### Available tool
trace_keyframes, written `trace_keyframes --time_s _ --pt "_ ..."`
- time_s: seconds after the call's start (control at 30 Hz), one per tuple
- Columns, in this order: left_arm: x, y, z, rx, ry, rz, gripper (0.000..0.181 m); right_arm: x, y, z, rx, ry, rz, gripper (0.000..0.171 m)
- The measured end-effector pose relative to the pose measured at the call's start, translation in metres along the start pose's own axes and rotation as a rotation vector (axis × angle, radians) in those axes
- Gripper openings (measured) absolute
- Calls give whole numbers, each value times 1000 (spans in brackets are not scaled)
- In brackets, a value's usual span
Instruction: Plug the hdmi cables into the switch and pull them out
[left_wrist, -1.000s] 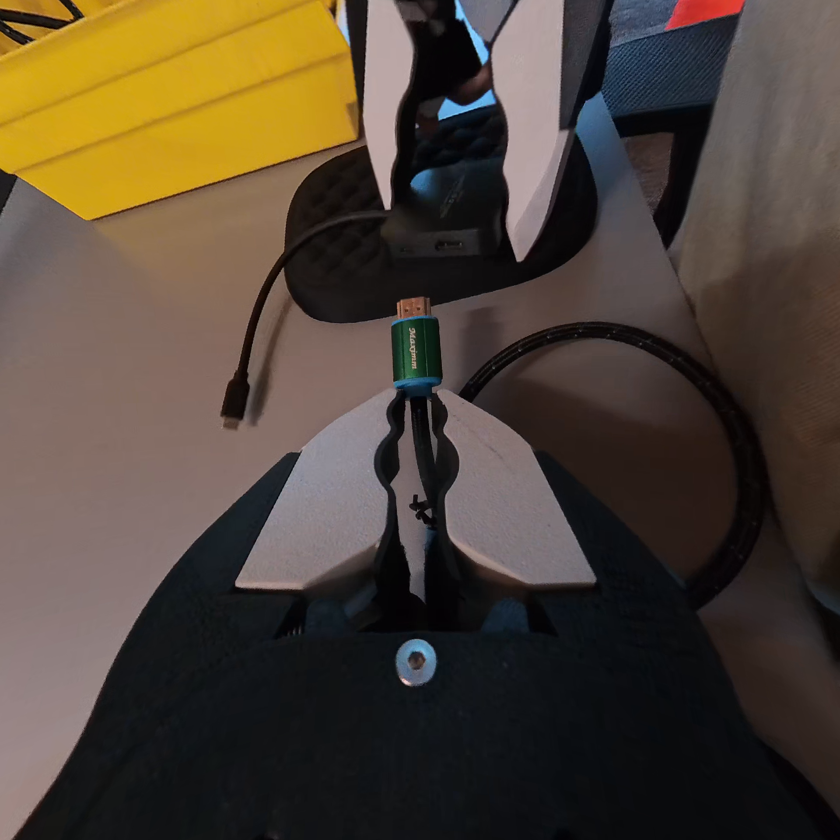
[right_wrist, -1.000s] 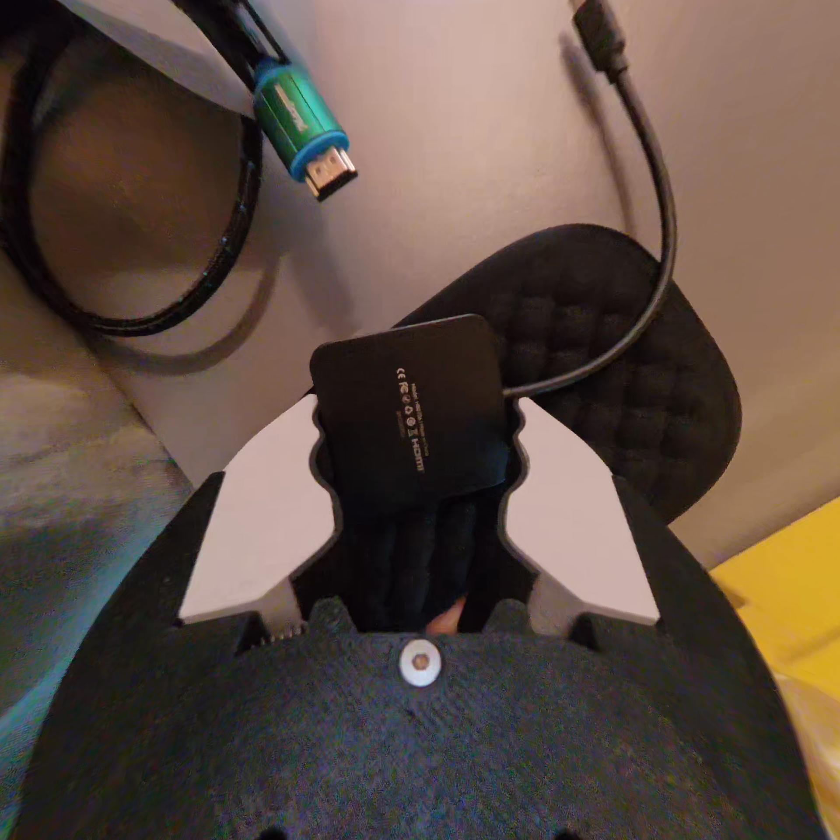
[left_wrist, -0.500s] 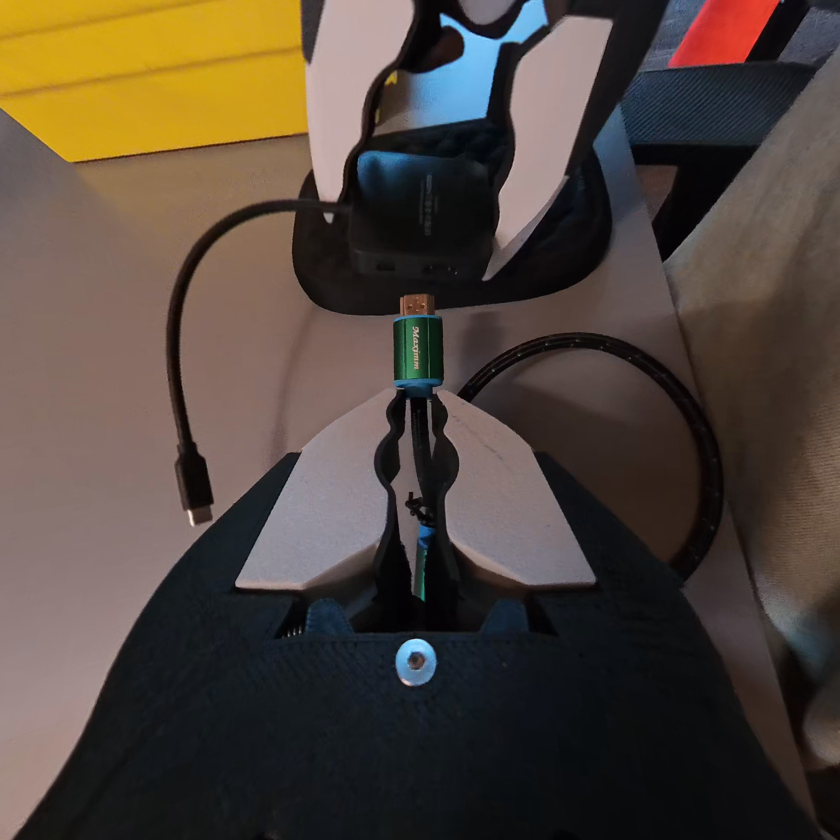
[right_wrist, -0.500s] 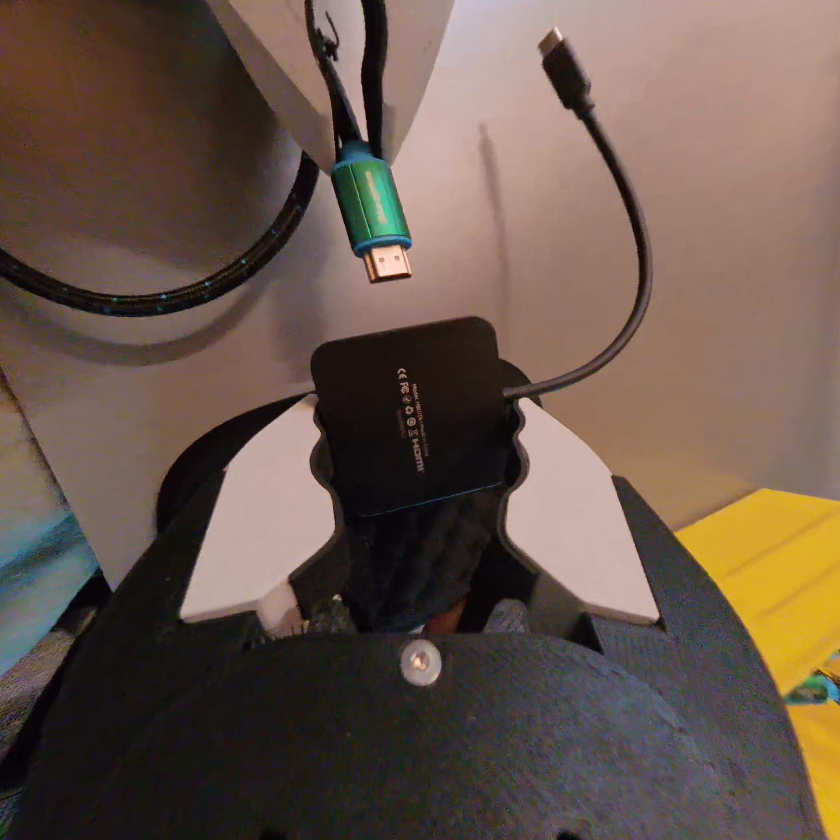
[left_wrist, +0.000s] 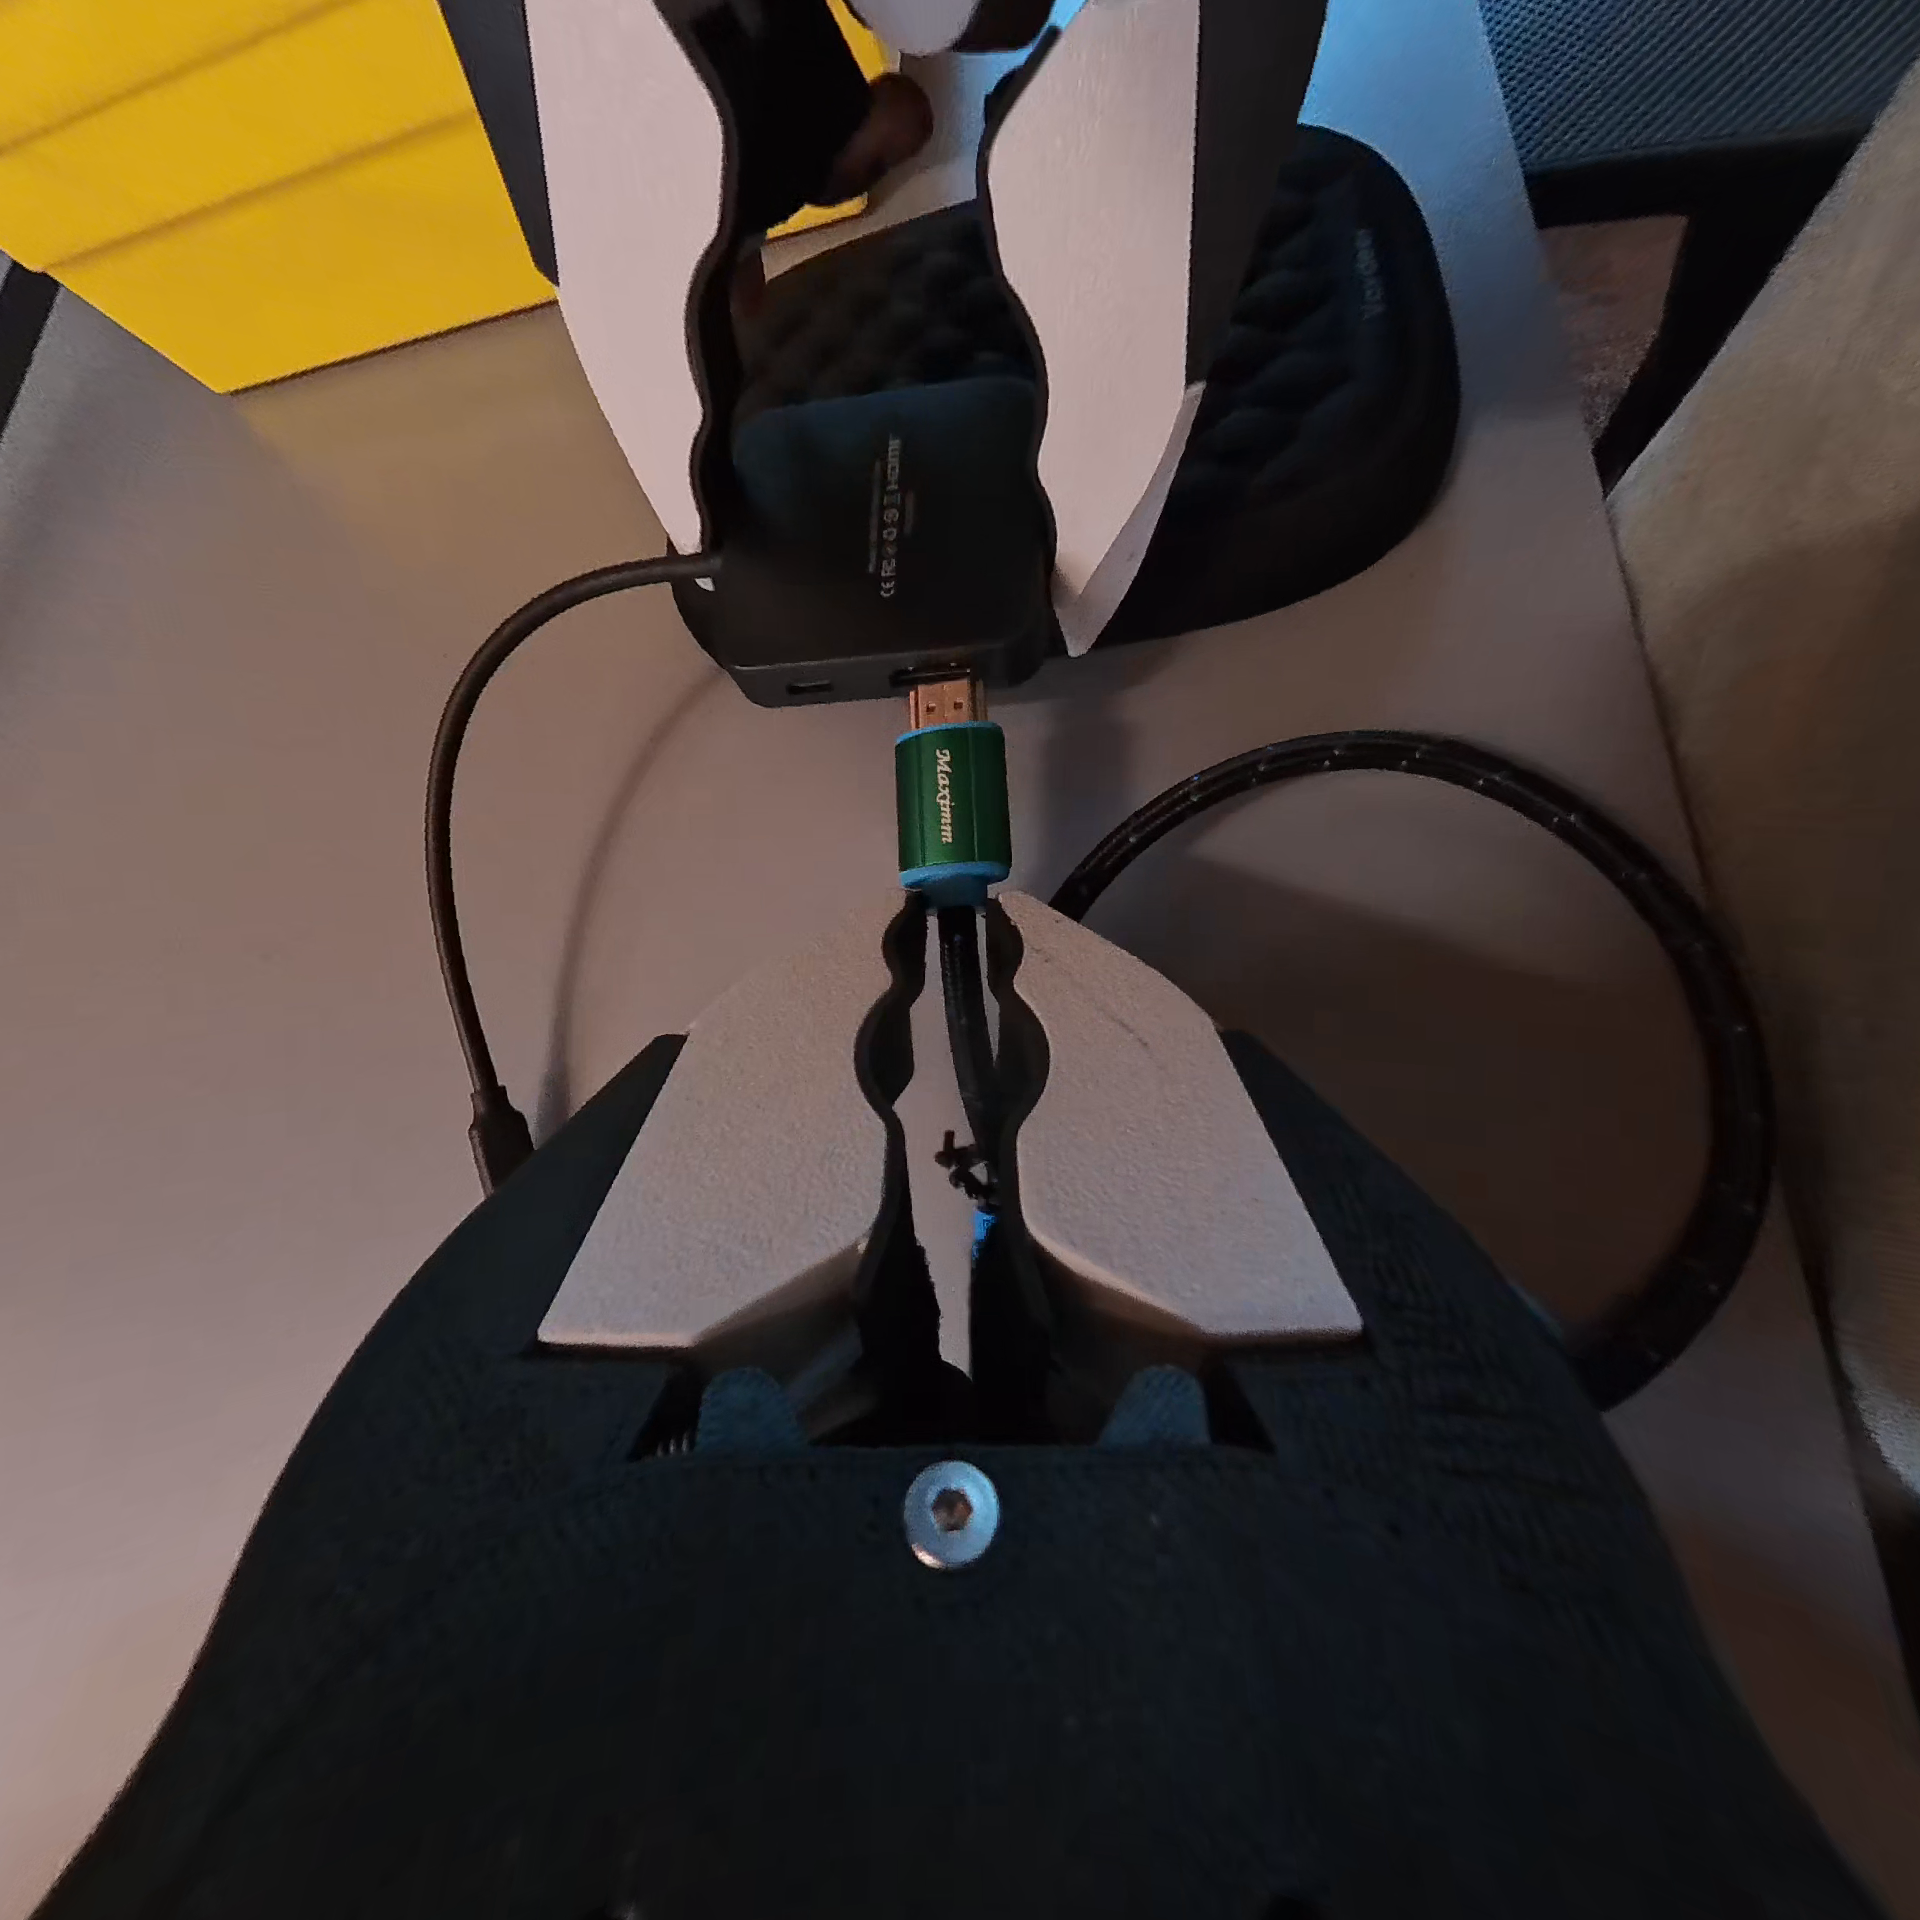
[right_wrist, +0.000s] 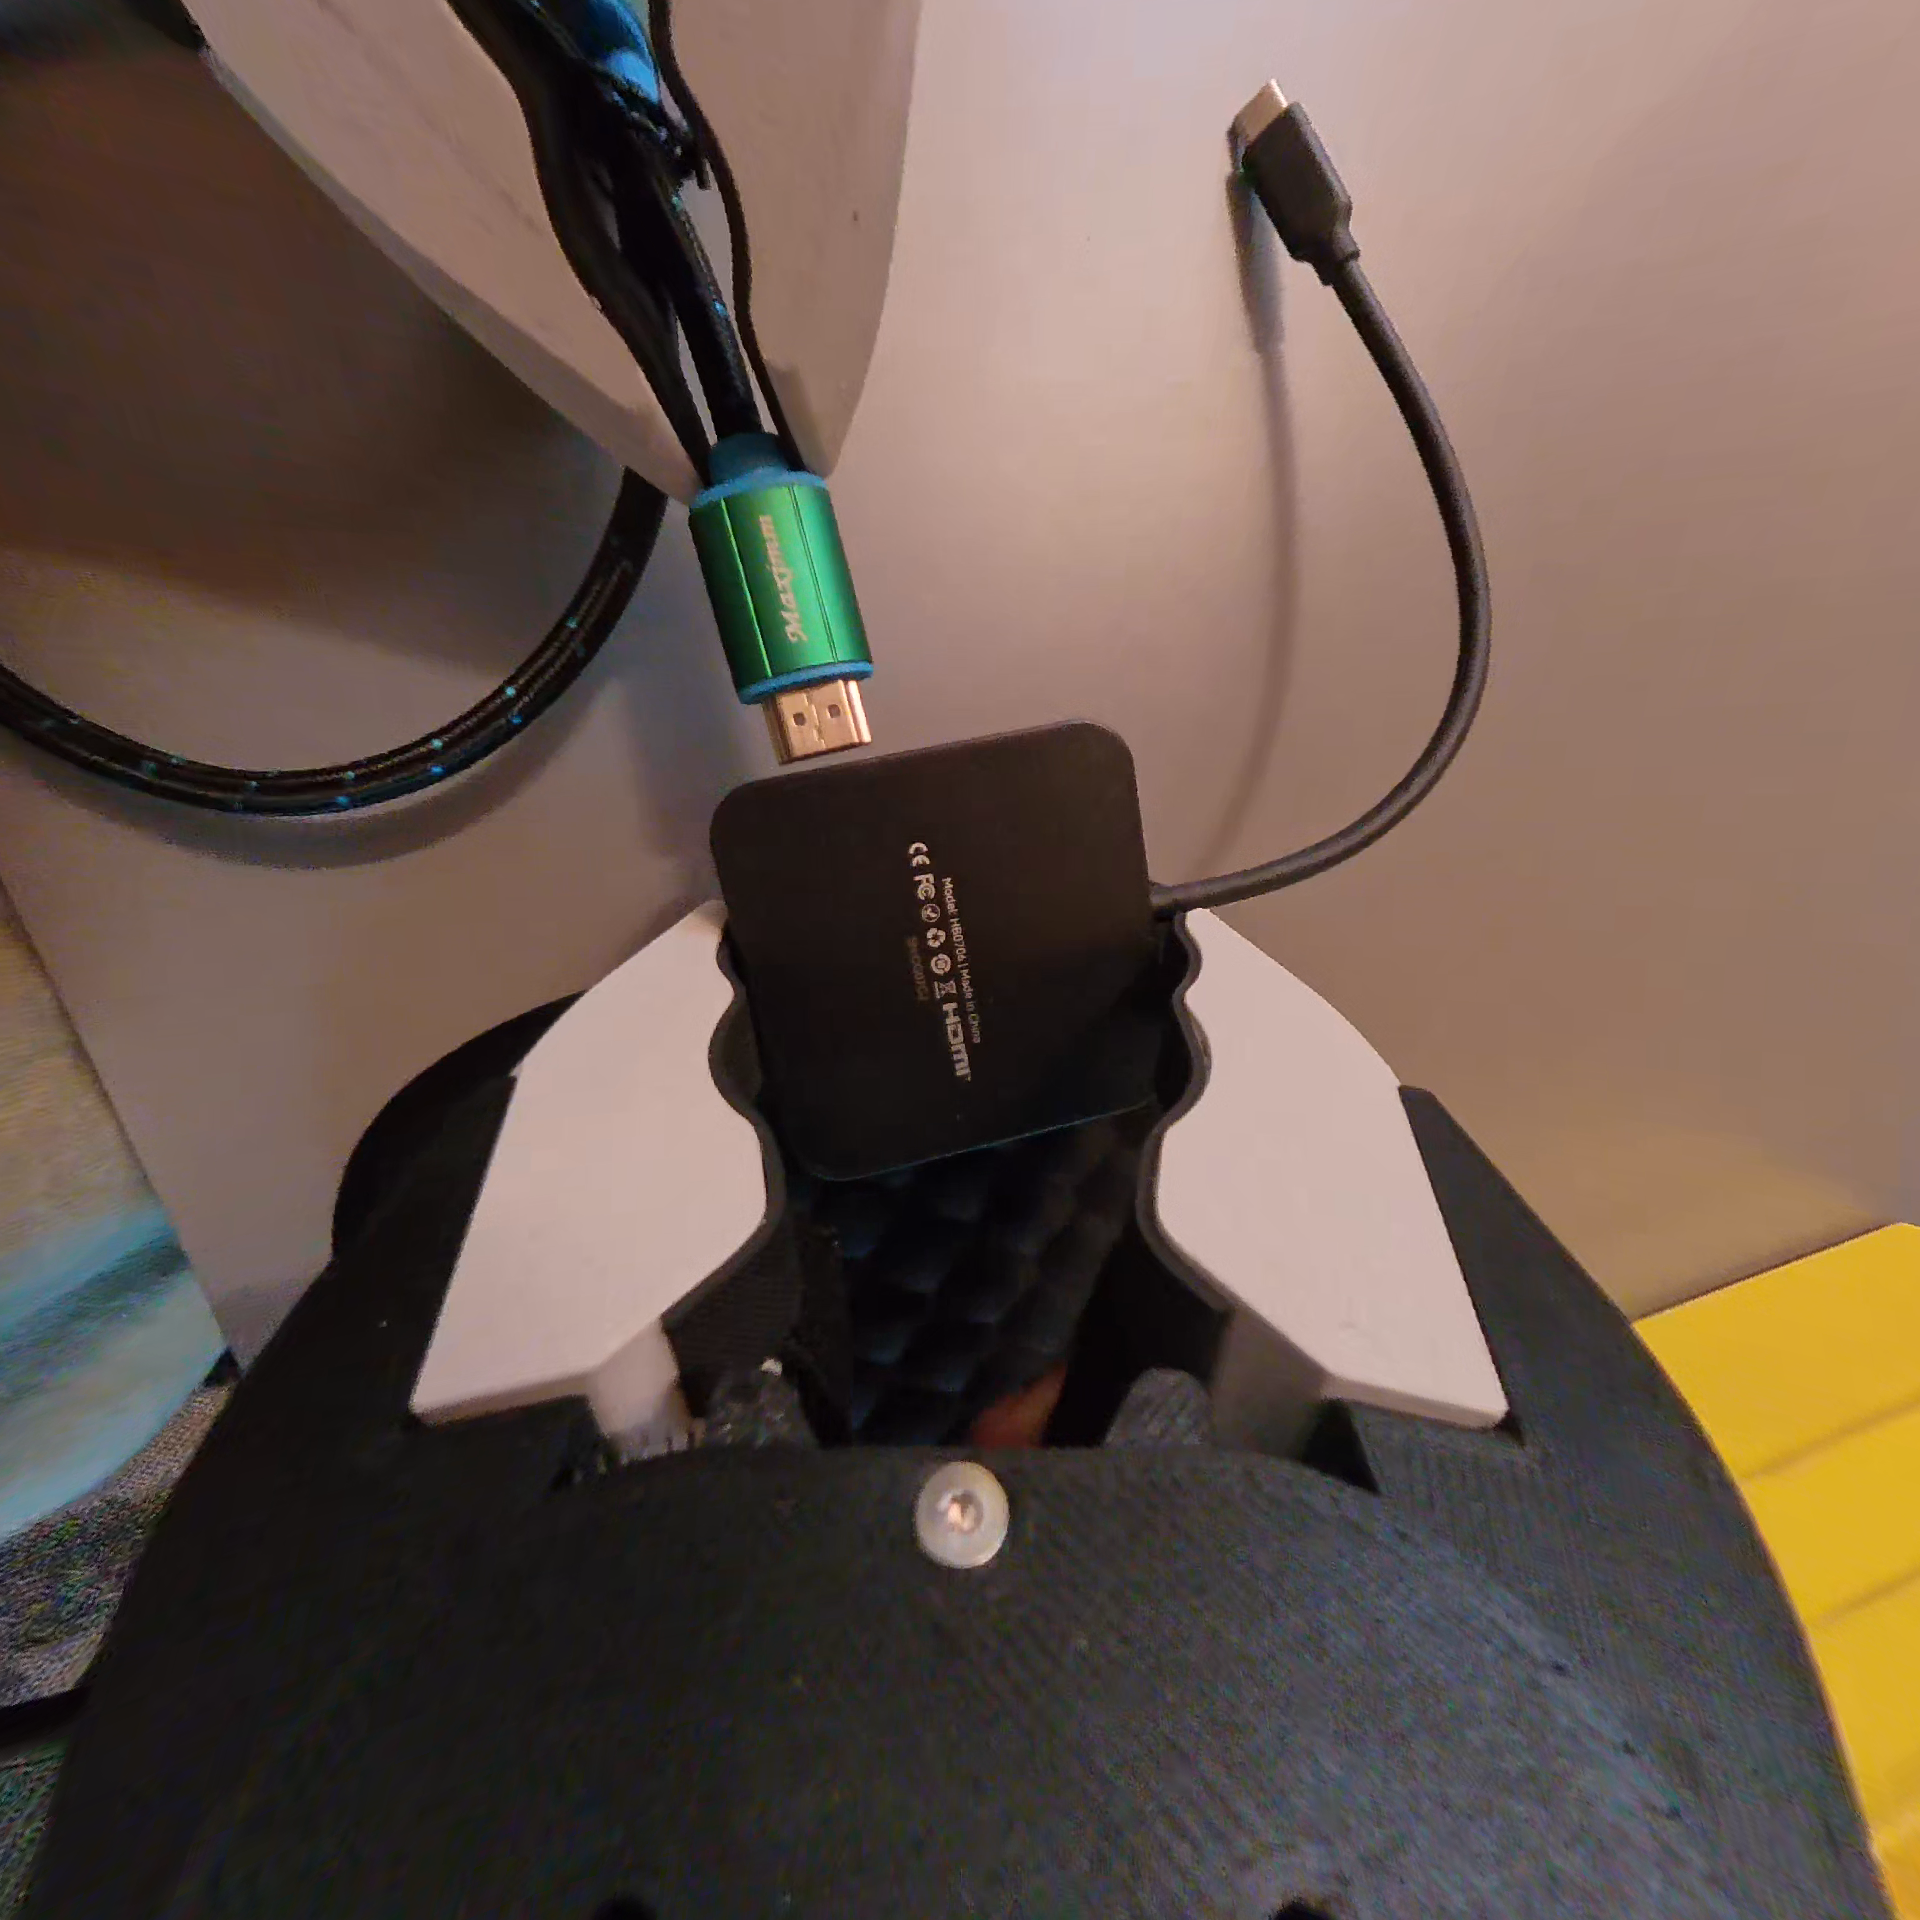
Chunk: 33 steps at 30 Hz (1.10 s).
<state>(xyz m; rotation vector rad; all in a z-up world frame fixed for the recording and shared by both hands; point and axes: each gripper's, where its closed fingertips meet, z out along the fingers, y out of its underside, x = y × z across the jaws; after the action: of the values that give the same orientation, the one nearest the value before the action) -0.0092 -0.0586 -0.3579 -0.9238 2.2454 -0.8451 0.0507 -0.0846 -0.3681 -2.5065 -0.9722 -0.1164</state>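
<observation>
- Far left, left wrist view: the switch's own thin black pigtail cable (left_wrist: 447, 831) loops free over the grey table (left_wrist: 208, 831), its small plug hidden behind my gripper body. Risk: it could snag on the left gripper as I push forward and tug the switch askew.
- Centre: my left gripper (left_wrist: 951, 909) is pinched on the braided HDMI cable (left_wrist: 966, 1018) just behind the green HDMI plug (left_wrist: 951, 810), not on the plug shell itself. Risk, as I judge it: the cable may flex or slide between the fingers under insertion force, so the plug tilts instead of going in.
- Gold tip of the plug sits at the mouth of the right-hand port on the switch (left_wrist: 883, 520); I cannot tell whether it has entered. In the right wrist view the plug (right_wrist: 784, 603) looks slanted against the switch (right_wrist: 935, 935) edge. Risk: a slanted entry jams or scrapes the port.
- My right gripper (left_wrist: 883, 582) clamps the switch by its two side edges, held above the black quilted pad (left_wrist: 1299, 416). Risk: the smooth casing could slip backward between the fingers when I press.
- Right: the slack HDMI loop (left_wrist: 1662, 935) lies on the table; if it drags, it would twist the plug.
</observation>
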Motion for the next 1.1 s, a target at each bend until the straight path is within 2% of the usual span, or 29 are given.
trace_keyframes --time_s 1.1 --pt "0 6 4 -11 13 12 11 -5 0 10 -10 -13 -27 77"
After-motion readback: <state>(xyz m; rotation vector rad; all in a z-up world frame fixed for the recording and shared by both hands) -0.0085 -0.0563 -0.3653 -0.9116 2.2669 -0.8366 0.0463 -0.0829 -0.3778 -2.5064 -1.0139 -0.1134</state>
